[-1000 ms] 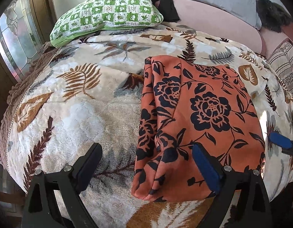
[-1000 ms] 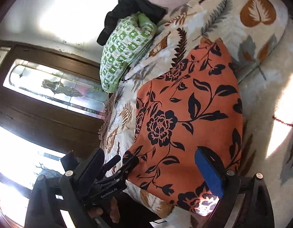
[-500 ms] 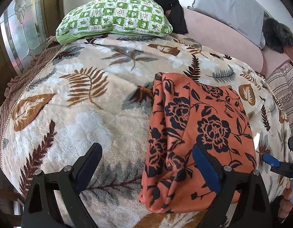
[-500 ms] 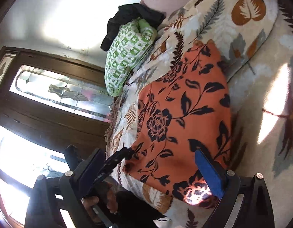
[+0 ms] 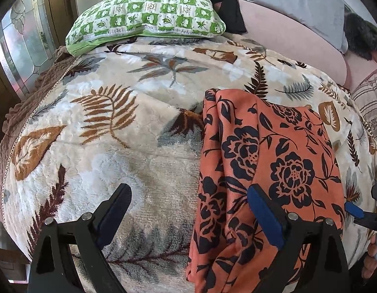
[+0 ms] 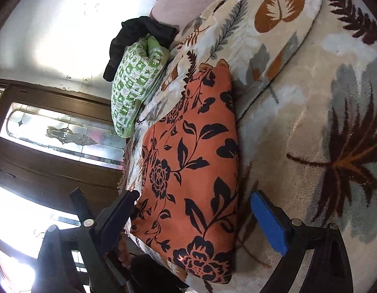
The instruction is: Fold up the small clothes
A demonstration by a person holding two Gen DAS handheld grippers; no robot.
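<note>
Nearest, the left hand-held gripper (image 5: 188, 210) hangs with its jaws spread wide and nothing between them, one finger over the blanket (image 5: 110, 161), the other over the orange floral garment (image 5: 274, 161). The right hand-held gripper (image 6: 195, 217) is likewise released and empty, straddling the garment's near end.

The garment lies on the bed, right of centre, already doubled into a long panel whose near end droops over the bed edge. It looks thin, light and limp, likely to slide a little on the plush pile, so I would pinch all layers at the two near corners, close to the folded edges.

Farther off sit a green checked pillow (image 5: 149, 17) and dark clothing (image 5: 225, 2).
</note>
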